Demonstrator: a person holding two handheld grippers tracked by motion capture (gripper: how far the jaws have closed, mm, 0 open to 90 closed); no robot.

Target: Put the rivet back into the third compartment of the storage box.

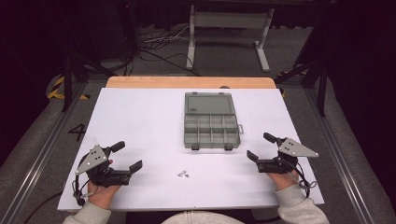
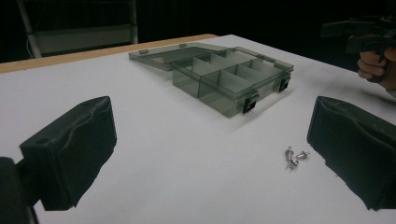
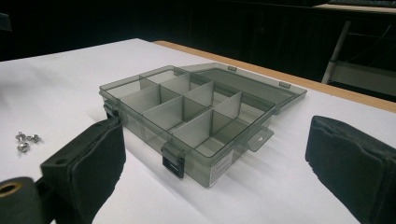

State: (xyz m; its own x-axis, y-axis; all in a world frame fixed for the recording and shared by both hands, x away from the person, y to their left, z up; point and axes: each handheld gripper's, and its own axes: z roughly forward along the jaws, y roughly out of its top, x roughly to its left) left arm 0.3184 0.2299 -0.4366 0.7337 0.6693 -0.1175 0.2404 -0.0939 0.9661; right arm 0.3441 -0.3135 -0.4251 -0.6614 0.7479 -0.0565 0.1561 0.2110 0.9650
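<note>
Three small screws [image 1: 183, 174] lie together on the white table [image 1: 140, 121], between the left gripper [image 1: 127, 161] and the right gripper [image 1: 259, 148]. Both have their jaws spread, holding nothing. One open box [image 1: 211, 127] with eight compartments stands behind the screws.

A white sheet covers the table [image 1: 140, 121], with a strip of bare wood [image 1: 187, 82] showing along its far edge. Beyond that edge, a white metal stand [image 1: 229, 21] sits on grey floor [image 1: 224, 58], cables [image 1: 154, 44] tangled to its left. Black-and-yellow tape [image 1: 58, 88] marks the floor off the far left corner. Dark all around.
</note>
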